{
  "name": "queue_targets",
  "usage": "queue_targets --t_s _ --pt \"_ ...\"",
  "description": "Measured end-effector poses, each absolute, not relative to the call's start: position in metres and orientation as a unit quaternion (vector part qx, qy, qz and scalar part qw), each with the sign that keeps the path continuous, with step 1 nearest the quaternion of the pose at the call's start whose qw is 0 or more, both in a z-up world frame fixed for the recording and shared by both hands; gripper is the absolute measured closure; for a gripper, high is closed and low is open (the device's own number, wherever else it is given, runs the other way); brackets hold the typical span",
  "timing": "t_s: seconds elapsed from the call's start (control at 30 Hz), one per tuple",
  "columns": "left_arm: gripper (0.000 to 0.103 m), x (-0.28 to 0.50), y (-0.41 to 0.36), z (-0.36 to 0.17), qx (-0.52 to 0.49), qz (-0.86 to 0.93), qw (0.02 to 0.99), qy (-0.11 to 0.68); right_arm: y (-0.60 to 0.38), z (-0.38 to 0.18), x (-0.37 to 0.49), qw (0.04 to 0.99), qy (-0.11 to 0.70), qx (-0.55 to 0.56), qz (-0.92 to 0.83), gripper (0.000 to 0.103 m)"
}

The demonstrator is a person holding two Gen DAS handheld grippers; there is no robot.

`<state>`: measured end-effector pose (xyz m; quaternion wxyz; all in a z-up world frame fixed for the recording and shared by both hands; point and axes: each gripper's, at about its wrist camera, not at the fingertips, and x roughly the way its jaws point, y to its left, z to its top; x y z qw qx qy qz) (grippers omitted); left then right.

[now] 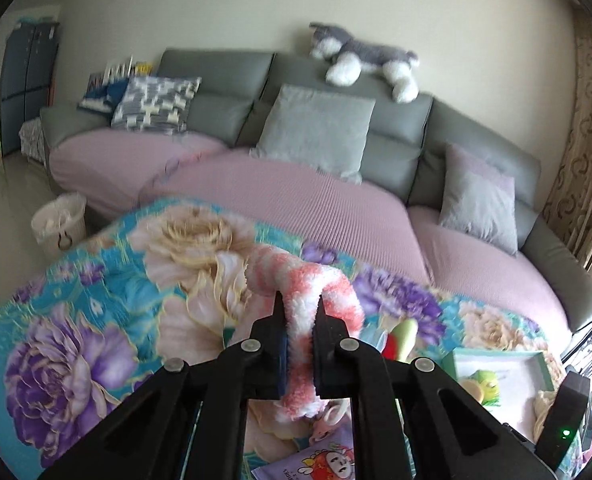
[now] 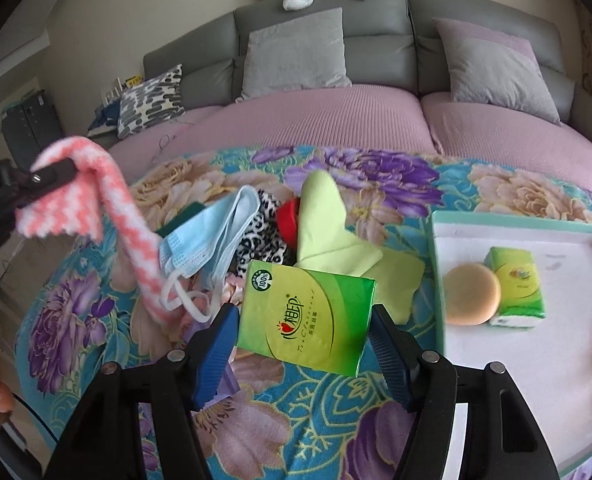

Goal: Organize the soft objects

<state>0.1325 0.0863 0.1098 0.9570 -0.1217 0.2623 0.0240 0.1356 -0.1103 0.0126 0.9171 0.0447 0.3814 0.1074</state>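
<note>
My left gripper (image 1: pixel 299 304) is shut on a pink-and-white fluffy cloth (image 1: pixel 302 280), lifted above the flowered blanket (image 1: pixel 96 300). The right wrist view shows the same cloth (image 2: pixel 112 200) hanging from the left gripper (image 2: pixel 62 170) at the left. My right gripper (image 2: pixel 302 320) is shut on a green tissue pack (image 2: pixel 306 320), its blue pads (image 2: pixel 216 348) pressed on both sides, above the blanket (image 2: pixel 516 192). A pile lies behind it: blue face mask (image 2: pixel 204 240), leopard-print cloth (image 2: pixel 264 236), lime-green cloth (image 2: pixel 328 228), red item (image 2: pixel 288 216).
A white tray with a teal rim (image 2: pixel 436 264) at the right holds a round tan sponge (image 2: pixel 472 294) and a second green tissue pack (image 2: pixel 516 284). A grey sofa (image 1: pixel 216 68) with cushions and a plush husky (image 1: pixel 360 56) stands behind. A white basket (image 1: pixel 60 224) sits on the floor.
</note>
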Motion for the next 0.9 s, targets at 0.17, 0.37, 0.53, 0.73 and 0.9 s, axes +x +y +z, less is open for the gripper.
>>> queue_targets --t_s 0.17,0.37,0.53,0.73,0.9 --pt "0.094 0.119 0.07 0.132 -0.11 0.004 0.967 0.229 -0.129 0.025 0.129 0.923 0.371 0.051 0.091 0.034" --pt "0.094 0.119 0.028 0.138 -0.092 -0.05 0.968 0.229 -0.171 0.032 0.123 0.928 0.366 0.054 0.043 0.034" --pt "0.094 0.117 -0.02 0.139 -0.075 -0.107 0.964 0.234 -0.215 0.032 0.116 0.927 0.369 0.071 -0.002 0.034" --pt "0.094 0.109 -0.071 0.138 -0.05 -0.166 0.957 0.233 -0.267 0.031 0.104 0.923 0.369 0.092 -0.053 0.034" --pt "0.094 0.107 -0.101 0.131 -0.038 -0.198 0.948 0.247 -0.304 0.031 0.093 0.921 0.365 0.109 -0.088 0.034"
